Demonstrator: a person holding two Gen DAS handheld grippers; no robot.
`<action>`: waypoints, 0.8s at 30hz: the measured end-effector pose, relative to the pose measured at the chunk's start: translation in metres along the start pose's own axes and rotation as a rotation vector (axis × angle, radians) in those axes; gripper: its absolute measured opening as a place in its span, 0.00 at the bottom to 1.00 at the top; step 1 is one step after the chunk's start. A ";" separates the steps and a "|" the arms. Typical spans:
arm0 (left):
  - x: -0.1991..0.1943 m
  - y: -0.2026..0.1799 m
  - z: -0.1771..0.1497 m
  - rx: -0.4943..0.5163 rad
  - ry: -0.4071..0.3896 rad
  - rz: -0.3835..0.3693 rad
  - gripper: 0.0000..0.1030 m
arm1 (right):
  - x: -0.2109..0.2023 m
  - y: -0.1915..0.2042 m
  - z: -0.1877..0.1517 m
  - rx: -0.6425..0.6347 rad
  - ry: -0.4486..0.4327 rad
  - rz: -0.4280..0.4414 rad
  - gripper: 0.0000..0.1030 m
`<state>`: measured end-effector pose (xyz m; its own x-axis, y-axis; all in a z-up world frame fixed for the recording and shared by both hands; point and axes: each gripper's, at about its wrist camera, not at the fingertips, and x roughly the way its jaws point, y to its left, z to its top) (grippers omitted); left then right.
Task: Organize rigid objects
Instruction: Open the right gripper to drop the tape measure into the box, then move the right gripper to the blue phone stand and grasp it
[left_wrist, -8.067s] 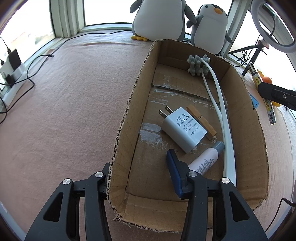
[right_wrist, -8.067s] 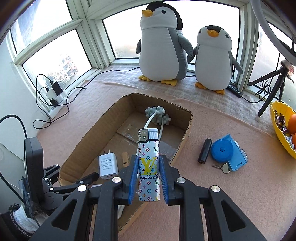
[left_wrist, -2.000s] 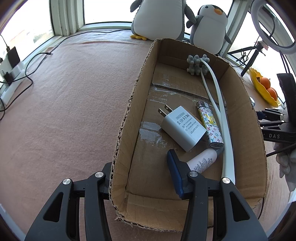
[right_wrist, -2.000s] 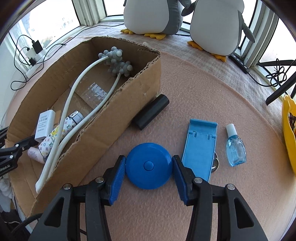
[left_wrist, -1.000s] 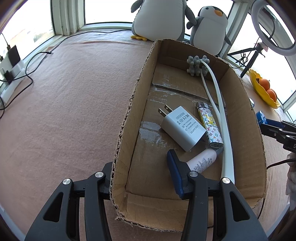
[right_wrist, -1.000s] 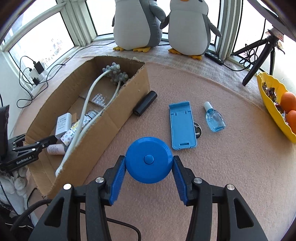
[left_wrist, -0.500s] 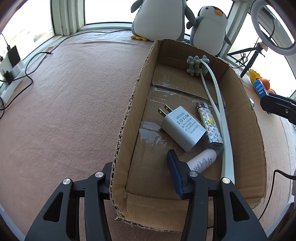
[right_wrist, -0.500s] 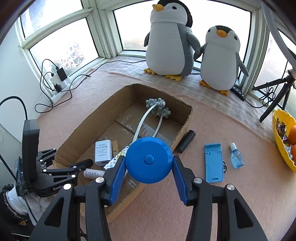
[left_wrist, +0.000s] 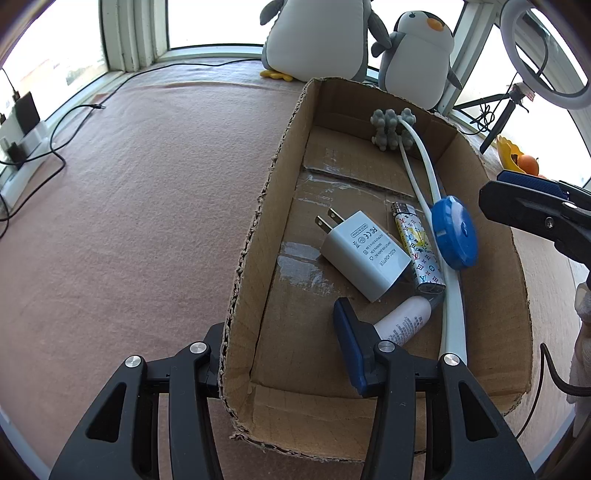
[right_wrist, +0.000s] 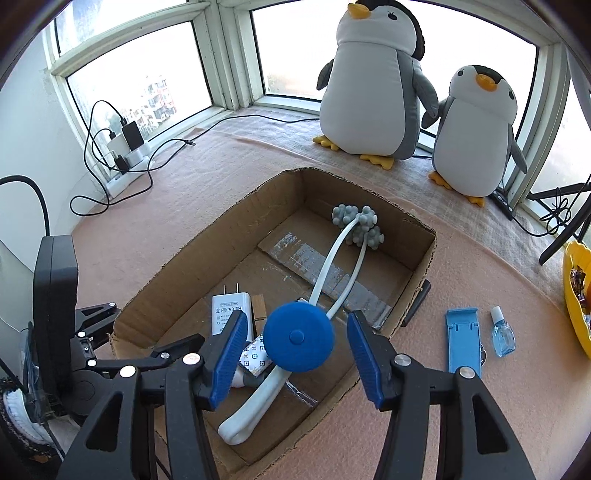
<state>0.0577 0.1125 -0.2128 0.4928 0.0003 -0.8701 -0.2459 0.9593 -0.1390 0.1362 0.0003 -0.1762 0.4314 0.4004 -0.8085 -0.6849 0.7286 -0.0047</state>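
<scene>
A pinkish felt table cover (right_wrist: 480, 424) carries an open cardboard box (left_wrist: 491, 295), with two plush penguins (right_wrist: 373, 85) behind it by the window. The left gripper (left_wrist: 288, 354) straddles the box's near left wall, one finger outside and one inside, pinching that wall. The right gripper (right_wrist: 291, 354) hangs over the box with its blue pads (right_wrist: 364, 356) spread wide, touching nothing. Between them sits a round blue tape measure (right_wrist: 298, 340) (tilted on edge), resting on the white looped massager (left_wrist: 452, 321) inside the box. Beside it lie a white wall charger (left_wrist: 364, 254), a patterned lighter (left_wrist: 417, 249) and a small white tube (left_wrist: 402, 321). Outside the box, on the right, lie a blue phone stand (right_wrist: 463, 341) and a small blue bottle (right_wrist: 502, 338).
</scene>
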 end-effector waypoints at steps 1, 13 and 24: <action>0.000 0.000 0.000 0.000 0.000 0.000 0.46 | -0.002 -0.001 0.000 0.005 -0.009 0.000 0.59; 0.000 -0.001 0.000 0.004 0.000 0.003 0.46 | -0.034 -0.047 -0.008 0.102 -0.048 0.013 0.59; 0.000 -0.001 0.000 0.008 0.002 0.006 0.46 | -0.036 -0.147 -0.015 0.308 0.012 0.010 0.59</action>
<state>0.0580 0.1112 -0.2127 0.4895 0.0057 -0.8720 -0.2421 0.9616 -0.1296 0.2126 -0.1294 -0.1548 0.4172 0.4031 -0.8146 -0.4784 0.8595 0.1803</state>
